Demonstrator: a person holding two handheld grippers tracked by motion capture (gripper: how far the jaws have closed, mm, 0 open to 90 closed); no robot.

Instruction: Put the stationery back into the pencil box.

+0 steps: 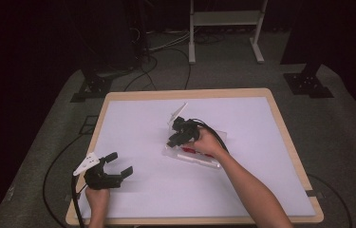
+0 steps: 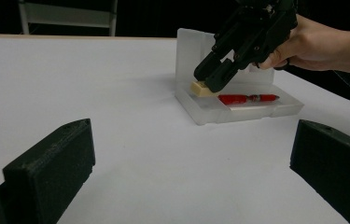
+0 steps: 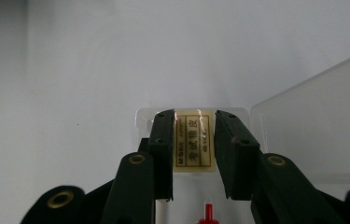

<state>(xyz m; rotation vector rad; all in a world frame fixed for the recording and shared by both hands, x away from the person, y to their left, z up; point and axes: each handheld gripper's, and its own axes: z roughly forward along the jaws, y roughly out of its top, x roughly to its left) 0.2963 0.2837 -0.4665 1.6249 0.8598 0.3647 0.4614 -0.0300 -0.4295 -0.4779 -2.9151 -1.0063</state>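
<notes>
The right gripper view showed printed characters on the eraser's [image 3: 192,142] label, which the high view was too far off to resolve; the left gripper view showed it from the side as a cream block [image 2: 202,88] sitting in the end compartment of the clear plastic case [image 2: 238,112], whose lid stood upright behind. There was one eraser, one red pen [image 2: 247,98] lying in the long compartment beside it, one case, and two tools. The right tool [image 3: 193,154] reached down into the case near the middle of the table [image 1: 261,114], its jaws partly closed with the eraser between them; both jaws lay against its long sides, gripping it. The left tool [image 1: 118,164] rested near the table's front left corner, well apart from the case, jaws spread wide and holding nothing.
</notes>
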